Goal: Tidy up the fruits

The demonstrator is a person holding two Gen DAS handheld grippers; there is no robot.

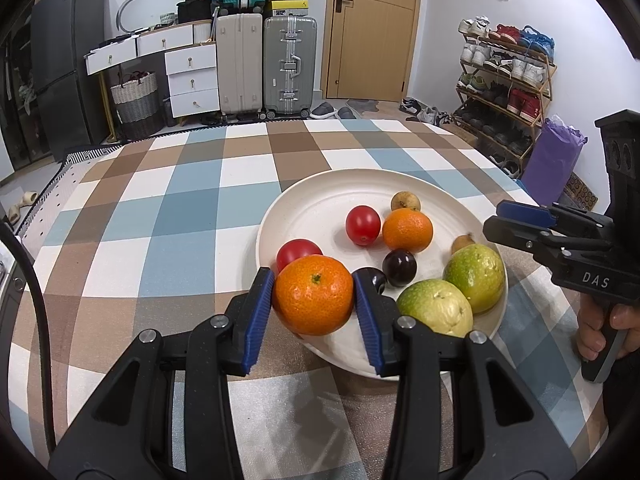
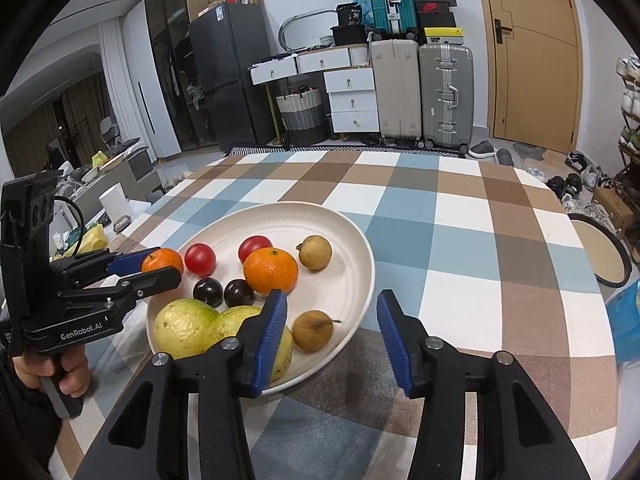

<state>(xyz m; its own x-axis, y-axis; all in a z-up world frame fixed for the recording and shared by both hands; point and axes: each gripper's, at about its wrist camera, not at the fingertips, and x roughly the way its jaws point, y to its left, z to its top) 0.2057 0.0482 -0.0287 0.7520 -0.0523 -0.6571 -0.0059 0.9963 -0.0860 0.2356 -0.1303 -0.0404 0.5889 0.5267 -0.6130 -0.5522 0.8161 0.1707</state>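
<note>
The left gripper [image 1: 313, 296] has its fingers [image 1: 260, 312] clamped on an orange [image 1: 314, 294] at the near rim of the plate [image 1: 320, 188]. The orange looks firm, round and light; its widest middle suits the grip. The right gripper [image 2: 332, 336] has its fingers [image 2: 272, 336] apart, empty, over the plate's near-right edge on the counter [image 1: 180, 208].

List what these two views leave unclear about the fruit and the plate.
- Left wrist view: the held orange and the left tongs hide the plate's near rim and most of one dark plum.
- Right wrist view: the right tongs, open and empty, cover part of the second guava.
- Either view: whether the held orange rests on the plate or hangs above it.
</note>
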